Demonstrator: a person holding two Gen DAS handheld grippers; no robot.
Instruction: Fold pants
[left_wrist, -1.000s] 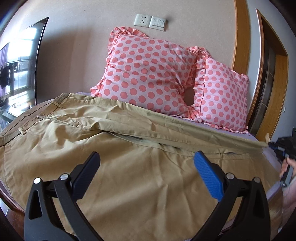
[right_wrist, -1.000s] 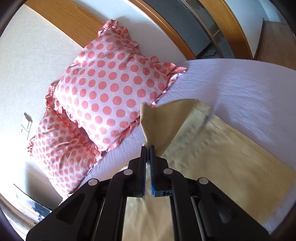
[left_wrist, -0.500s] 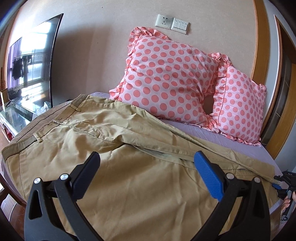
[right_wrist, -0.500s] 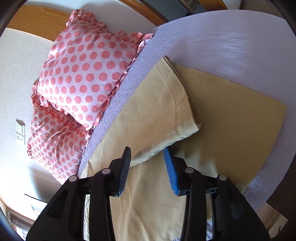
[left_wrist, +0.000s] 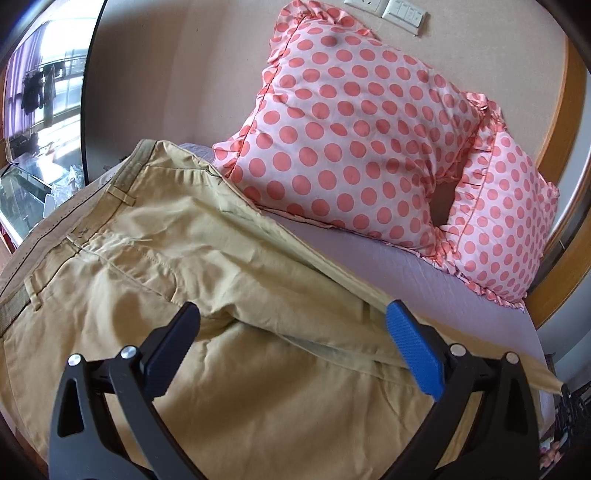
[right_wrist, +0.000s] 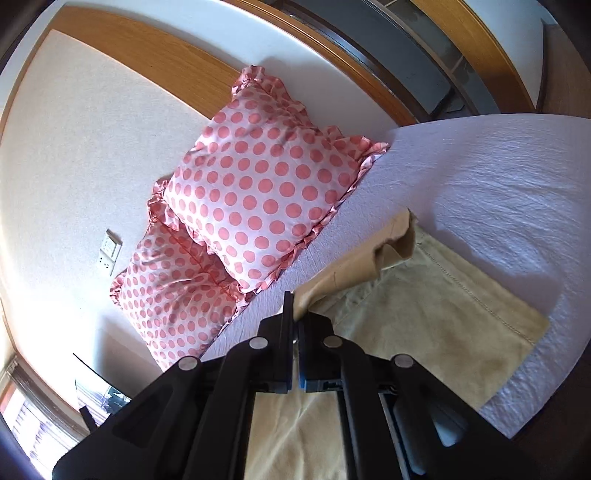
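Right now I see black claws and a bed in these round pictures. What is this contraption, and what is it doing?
There is no robot here: a person holds a two-finger gripper in each hand, and each carries a wide-angle camera looking along its fingers. That is why the pictures bulge.

One picture comes from the left gripper. It is open, holding nothing, above the khaki pants spread on the bed, near the waistband.

The other comes from the right gripper. It is shut on the edge of the upper pant leg near its hem, lifting it off the lower leg.

Two pink polka-dot pillows lean against the wall. The job is folding the pants.
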